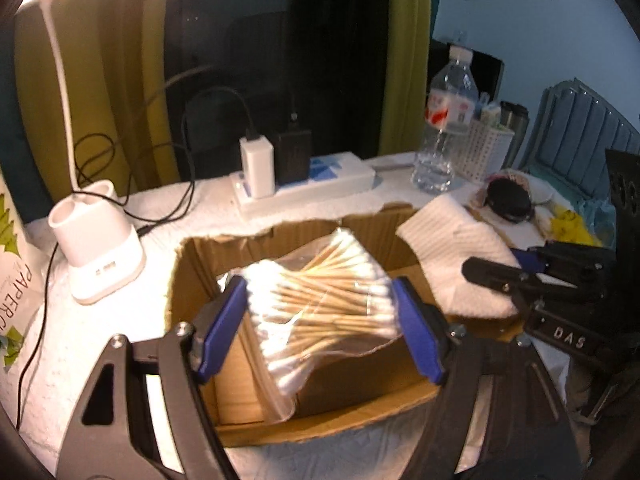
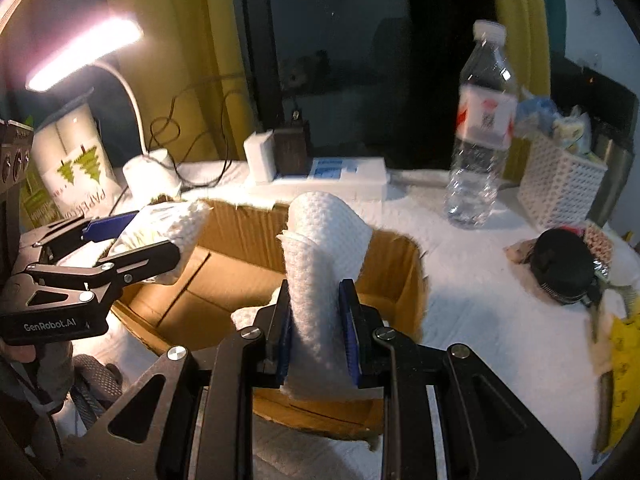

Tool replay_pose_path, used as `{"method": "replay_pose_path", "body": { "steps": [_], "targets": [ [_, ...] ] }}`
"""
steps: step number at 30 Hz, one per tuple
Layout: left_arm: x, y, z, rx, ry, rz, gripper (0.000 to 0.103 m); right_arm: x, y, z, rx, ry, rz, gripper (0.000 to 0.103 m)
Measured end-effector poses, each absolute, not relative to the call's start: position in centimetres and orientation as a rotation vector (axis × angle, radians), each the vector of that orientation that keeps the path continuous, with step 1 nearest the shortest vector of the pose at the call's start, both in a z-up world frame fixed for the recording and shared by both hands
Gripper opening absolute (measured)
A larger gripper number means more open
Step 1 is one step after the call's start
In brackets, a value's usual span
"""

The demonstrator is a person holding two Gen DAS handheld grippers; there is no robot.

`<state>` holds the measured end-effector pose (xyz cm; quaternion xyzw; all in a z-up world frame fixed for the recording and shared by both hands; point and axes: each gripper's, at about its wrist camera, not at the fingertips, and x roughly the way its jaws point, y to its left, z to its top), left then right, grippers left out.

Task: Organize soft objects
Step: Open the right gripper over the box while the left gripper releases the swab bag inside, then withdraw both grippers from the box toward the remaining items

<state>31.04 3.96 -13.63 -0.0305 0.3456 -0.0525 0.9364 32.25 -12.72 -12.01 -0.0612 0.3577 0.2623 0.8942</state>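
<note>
Mid-task, both items in hand, nothing dropped yet as far as I can see.

Left gripper (image 1: 320, 322): jaws fairly wide, blue pads clamped on the two ends of a clear bag of cotton swabs (image 1: 320, 300). Bag hangs over the open cardboard box (image 1: 192, 276), above the floor of it, not resting.

Right gripper (image 2: 316, 336): jaws narrow, pinched on a folded white cloth (image 2: 328, 248). The cloth stands up out of the pads and flops forward over the box's near-right corner. Not released.

Box interior: what shows is bare cardboard, apart from a bit of white at the near edge just below the right gripper; can't tell if that's the same cloth or another piece already in. So I'd judge nothing confirmed placed.

Left to do, my read: lower and let go of both, swabs to one side, cloth to the other so they don't stack.

Farther out on the white table cover (image 2: 480, 304): a black round case (image 2: 564, 268) on some patterned fabric at right, possibly the next soft item, unclear. Behind the box: lamp base (image 1: 96, 256), power strip with chargers (image 1: 304, 188), water bottle (image 2: 480, 132), white basket (image 2: 560, 188). None look like part of the job.
</note>
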Motion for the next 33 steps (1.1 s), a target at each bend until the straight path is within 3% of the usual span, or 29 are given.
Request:
{"method": "replay_pose_path", "body": {
  "steps": [8,12,15,33],
  "targets": [
    [31.8,4.4,-14.4,-0.082,0.769,-0.089,0.076,32.6,-11.9,-12.8,-0.16,0.789,0.533,0.025],
    [31.2,4.5,-13.6,-0.081,0.749,-0.085,0.077,32.3,-12.0,-12.0,-0.157,0.785,0.526,0.042],
    [30.4,4.5,-12.7,-0.076,0.722,-0.085,0.093,31.8,-12.1,-11.3,-0.159,0.775,0.519,0.051],
    [22.9,5.3,-7.7,-0.123,0.615,-0.035,0.093,24.8,-14.2,-6.2,-0.14,0.655,0.514,0.052]
  ]
}}
